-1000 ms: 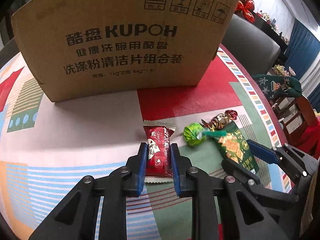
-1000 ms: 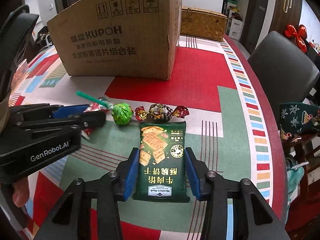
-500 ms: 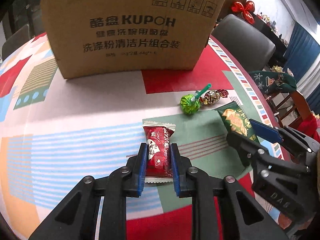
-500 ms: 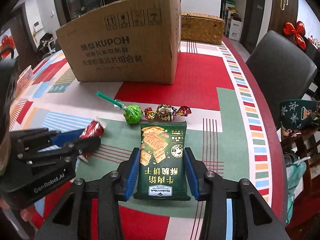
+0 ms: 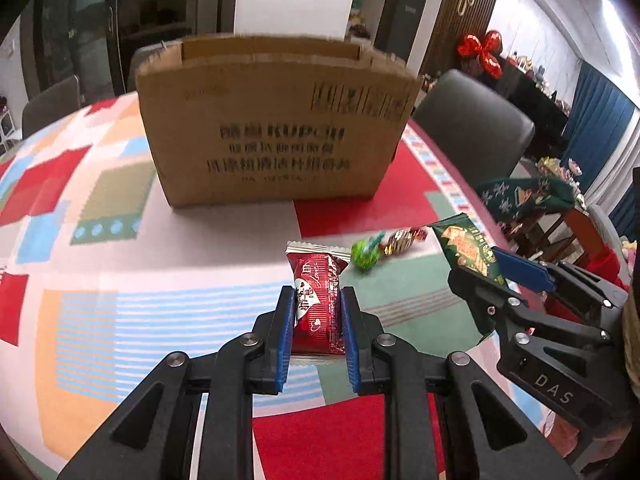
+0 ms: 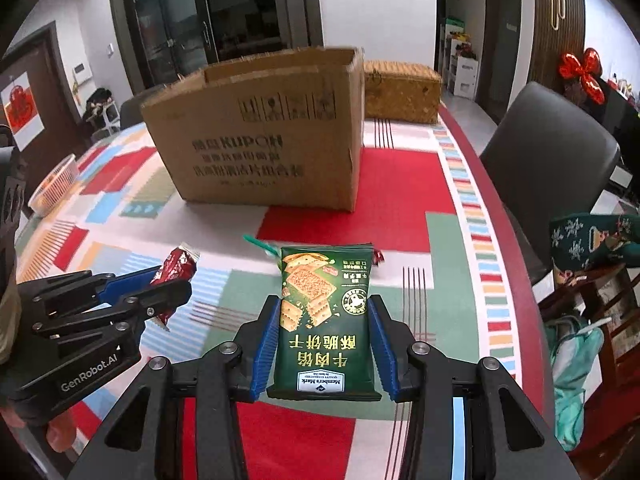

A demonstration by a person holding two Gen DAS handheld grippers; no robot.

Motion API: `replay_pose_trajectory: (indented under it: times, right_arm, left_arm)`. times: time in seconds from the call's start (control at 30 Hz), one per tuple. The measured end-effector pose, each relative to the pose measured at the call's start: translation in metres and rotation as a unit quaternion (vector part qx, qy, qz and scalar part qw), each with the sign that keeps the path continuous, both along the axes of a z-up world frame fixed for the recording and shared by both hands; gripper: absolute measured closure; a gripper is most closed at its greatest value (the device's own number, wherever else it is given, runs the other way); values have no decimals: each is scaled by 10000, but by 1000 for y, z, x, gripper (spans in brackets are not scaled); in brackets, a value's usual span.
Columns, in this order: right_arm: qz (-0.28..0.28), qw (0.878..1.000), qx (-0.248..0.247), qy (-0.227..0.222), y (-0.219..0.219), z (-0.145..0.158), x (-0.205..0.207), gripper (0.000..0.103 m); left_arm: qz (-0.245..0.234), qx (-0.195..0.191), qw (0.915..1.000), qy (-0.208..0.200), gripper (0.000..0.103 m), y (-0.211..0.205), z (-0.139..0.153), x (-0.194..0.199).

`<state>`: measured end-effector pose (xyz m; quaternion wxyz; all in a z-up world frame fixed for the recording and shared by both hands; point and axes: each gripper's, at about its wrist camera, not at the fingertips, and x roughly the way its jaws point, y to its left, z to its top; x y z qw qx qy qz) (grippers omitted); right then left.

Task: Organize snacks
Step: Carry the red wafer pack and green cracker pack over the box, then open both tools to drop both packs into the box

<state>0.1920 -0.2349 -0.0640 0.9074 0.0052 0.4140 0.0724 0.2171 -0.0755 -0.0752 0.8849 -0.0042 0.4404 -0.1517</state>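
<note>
My left gripper (image 5: 318, 294) is shut on a red snack packet (image 5: 318, 308) and holds it above the patterned tablecloth. My right gripper (image 6: 325, 305) is shut on a dark green cracker packet (image 6: 324, 312), also off the table. Each gripper shows in the other's view: the right gripper (image 5: 496, 276) with the green packet (image 5: 466, 248), the left gripper (image 6: 160, 284) with the red packet (image 6: 176, 268). An open cardboard box (image 5: 276, 128) stands upright beyond them. A green lollipop (image 5: 366, 255) and a gold-wrapped candy (image 5: 402, 238) lie on the table between the two packets.
A woven wicker case (image 6: 402, 88) sits behind the box at the right. A white mesh basket (image 6: 52, 188) stands at the table's far left edge. A dark chair (image 6: 548, 152) is against the table's right rim, with a green patterned cloth (image 6: 592, 240) beside it.
Both grippers have risen and drawn back from the box, lifting the red packet and the green packet off the table. The lollipop and candy stayed where they lay.
</note>
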Motion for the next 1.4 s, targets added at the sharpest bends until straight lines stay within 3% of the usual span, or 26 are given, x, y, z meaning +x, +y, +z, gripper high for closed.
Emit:
replay_pose_trajectory:
  times: [0.4, 0.8, 1.17, 1.4]
  right_arm:
    - [102, 9981, 88, -608, 12, 53, -2, 59]
    - [271, 9932, 138, -1126, 30, 105, 26, 59]
    - [333, 9908, 308, -1272, 38, 139, 74, 59]
    - [382, 9909, 322, -1251, 44, 151, 117, 59]
  left_arm:
    - [74, -73, 9978, -662, 80, 12, 57, 1]
    - [212, -126, 9923, -1211, 80, 30, 109, 28]
    - [208, -154, 9891, -1450, 80, 37, 139, 72]
    - [241, -140, 9899, -1390, 80, 40, 143, 111]
